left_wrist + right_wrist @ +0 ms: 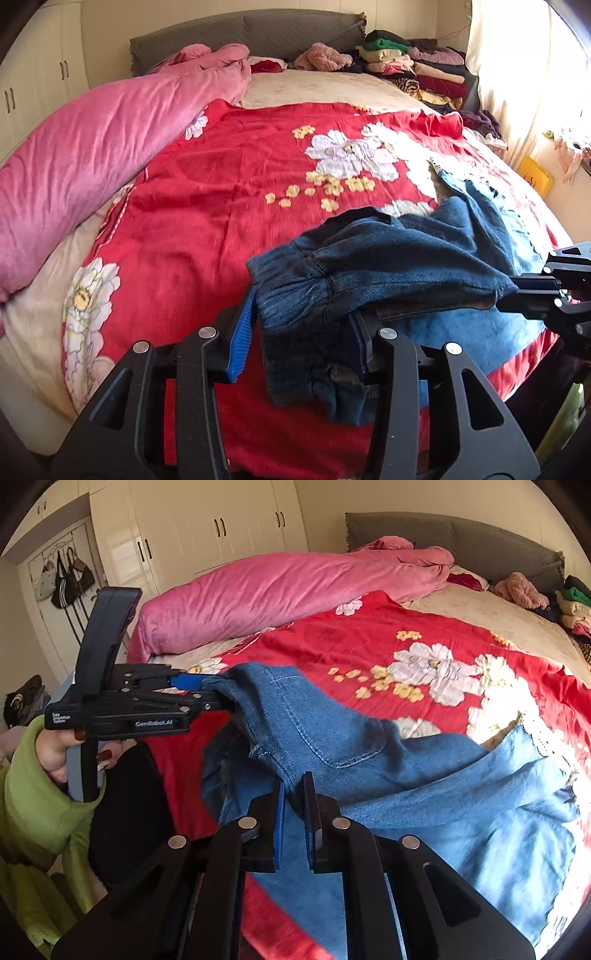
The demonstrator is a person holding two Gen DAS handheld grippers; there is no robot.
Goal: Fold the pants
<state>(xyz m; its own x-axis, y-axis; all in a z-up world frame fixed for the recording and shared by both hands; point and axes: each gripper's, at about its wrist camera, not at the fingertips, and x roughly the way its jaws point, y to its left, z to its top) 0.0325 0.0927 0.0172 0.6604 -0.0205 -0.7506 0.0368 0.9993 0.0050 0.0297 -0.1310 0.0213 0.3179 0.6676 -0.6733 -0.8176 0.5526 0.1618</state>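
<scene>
On the bed lies 1 pair of blue denim pants (pixel 424 258), partly lifted at its waistband over the red flowered blanket (pixel 221 177), with the rest of the cloth spread toward the sunlit right edge of the bed. There are 2 grippers, each with 2 blue-padded fingers. The left gripper (pixel 301 332) has the dark elastic waistband between its fingers; the left pad (pixel 242 332) stands clear of the cloth, so the jaws are partly apart and do not press together – the fabric hangs over the right finger. The right gripper (pixel 293 823) has its 2 pads close together with a fold of denim pinched between them, so it holds the pants firmly. In the right wrist view 1 hand (pixel 59 753) in a green sleeve (pixel 33 812) holds the handle of the left gripper. Beside the blanket lies 1 long pink quilt (pixel 92 166) – rolled along the left side. At the head of the bed stand 2 stacks of folded clothes (pixel 417 70), and behind there is 1 grey headboard (pixel 240 33).
</scene>
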